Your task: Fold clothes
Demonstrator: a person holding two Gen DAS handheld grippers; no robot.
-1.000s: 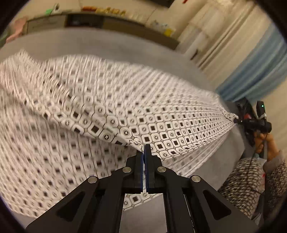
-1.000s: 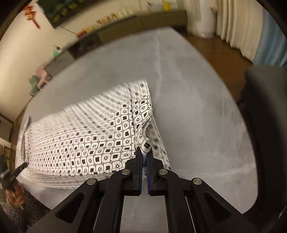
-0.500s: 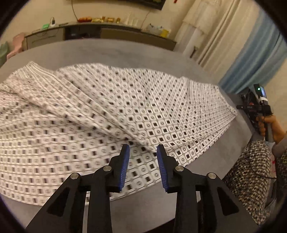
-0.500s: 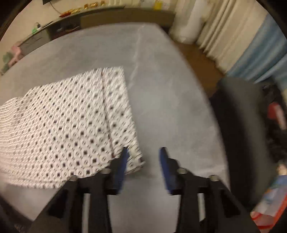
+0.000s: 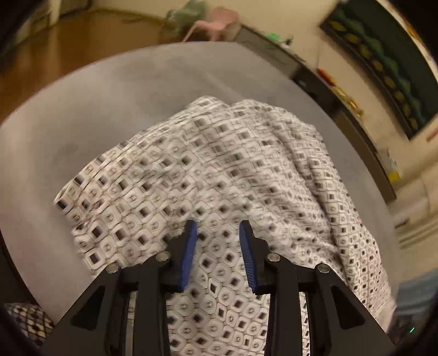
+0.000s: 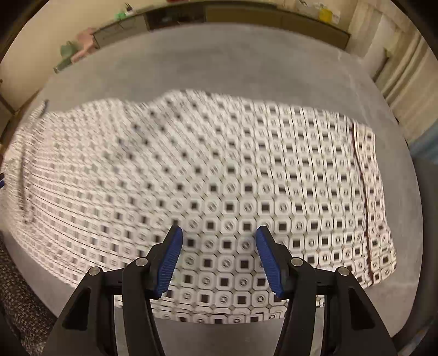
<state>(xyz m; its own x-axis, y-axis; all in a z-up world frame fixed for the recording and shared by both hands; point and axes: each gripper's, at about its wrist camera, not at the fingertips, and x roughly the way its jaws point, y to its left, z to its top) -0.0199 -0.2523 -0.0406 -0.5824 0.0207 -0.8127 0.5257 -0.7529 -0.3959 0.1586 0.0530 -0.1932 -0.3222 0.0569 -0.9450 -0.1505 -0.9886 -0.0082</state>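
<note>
The left claw (image 5: pixel 217 249) hangs over the patterned garment (image 5: pixel 219 191) with its blue pads (image 5: pixel 187 257) apart and closing; cloth shows beneath the gap, but neither pad presses on it, so it is released. The right claw (image 6: pixel 219 254) stands wider, its jaws opening, with the garment (image 6: pixel 205 186) below and nothing pinched.

The garment, white with a black geometric print, lies spread on the grey tabletop (image 5: pixel 82 123). Nothing else rests on the tabletop near the garment, and nothing blocks either claw's way down to it. Under the left claw the cloth is rumpled into soft ridges and reaches the tabletop's near edge. Under the right claw it lies flatter, with a dark seam line (image 6: pixel 361 186) running near the garment's right-hand edge.

Beyond the garment, past the far rim of the tabletop (image 6: pixel 219 54), a long low cabinet (image 6: pixel 246 13) runs along a cream wall, with small items on top. Pale curtains (image 6: pixel 402 71) hang to the right of it.

Only the left wrist view shows the wooden floor (image 5: pixel 54 49) beyond the garment, a pink chair (image 5: pixel 216 23), and a dark framed picture (image 5: pixel 383 63) on the wall. Only the right wrist view shows the garment's full width, the seam, and patterned clothing of the person (image 6: pixel 16 301) at the near left edge.
</note>
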